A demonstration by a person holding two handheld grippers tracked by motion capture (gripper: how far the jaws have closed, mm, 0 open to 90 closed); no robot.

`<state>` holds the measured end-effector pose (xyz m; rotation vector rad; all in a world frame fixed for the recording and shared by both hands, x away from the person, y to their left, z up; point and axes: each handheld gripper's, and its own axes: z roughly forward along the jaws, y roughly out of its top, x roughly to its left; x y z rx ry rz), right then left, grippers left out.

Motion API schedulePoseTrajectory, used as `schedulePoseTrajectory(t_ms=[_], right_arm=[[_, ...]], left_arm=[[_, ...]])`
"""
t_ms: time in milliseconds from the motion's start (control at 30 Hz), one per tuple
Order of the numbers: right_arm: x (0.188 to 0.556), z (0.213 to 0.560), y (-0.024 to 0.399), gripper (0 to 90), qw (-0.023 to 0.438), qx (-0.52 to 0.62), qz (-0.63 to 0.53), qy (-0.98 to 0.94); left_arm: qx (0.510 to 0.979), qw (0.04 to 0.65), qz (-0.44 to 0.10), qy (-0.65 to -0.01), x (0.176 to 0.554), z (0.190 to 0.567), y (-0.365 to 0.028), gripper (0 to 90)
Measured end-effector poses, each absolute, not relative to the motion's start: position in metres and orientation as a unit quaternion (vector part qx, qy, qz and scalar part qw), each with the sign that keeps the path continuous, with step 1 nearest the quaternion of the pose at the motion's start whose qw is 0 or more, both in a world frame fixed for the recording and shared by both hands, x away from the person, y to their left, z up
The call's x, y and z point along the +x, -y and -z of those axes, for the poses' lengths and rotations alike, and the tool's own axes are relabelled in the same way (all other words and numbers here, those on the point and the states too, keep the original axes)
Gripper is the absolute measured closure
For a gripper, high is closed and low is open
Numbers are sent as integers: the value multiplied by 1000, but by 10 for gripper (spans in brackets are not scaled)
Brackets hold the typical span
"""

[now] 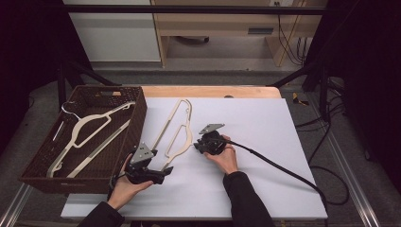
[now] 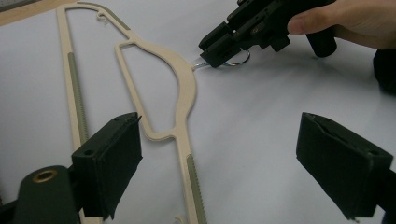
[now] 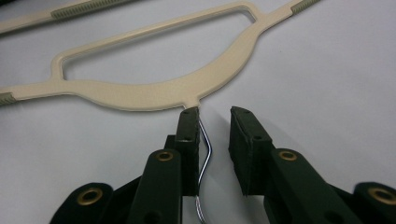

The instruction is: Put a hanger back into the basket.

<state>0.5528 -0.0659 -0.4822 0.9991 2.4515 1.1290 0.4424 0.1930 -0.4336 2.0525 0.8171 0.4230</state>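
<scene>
Hanger hook (image 3: 204, 144) betw. right claw (image 3: 215, 121) pads — one pad touching.

In the right gripper view, the metal hook (image 3: 204, 154) of the hanger (image 3: 154, 93) was cut off at the bottom edge, its curved end hidden between the jaws.

Two cream hangers: one hanger on the white sheet (image 1: 178, 128), one hanger in the basket (image 1: 90, 127). One brown wicker basket (image 1: 137, 123). One white sheet (image 1: 265, 156) over one wooden table (image 1: 213, 91). Two hand-held grippers: left gripper (image 1: 166, 170), right gripper (image 1: 196, 147)
</scene>
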Motion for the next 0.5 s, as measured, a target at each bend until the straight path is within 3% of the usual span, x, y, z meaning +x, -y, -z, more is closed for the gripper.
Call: schedulePoseTrajectory(t_ms=[233, 500], right_arm=[[549, 482, 64, 838, 136, 325, -384, -854], [550, 481, 62, 880, 138, 315, -375, -861]], left_arm=[[828, 424, -170, -324, 443, 435, -192, 138], [829, 419, -172, -328, 447, 435, -190, 143]])
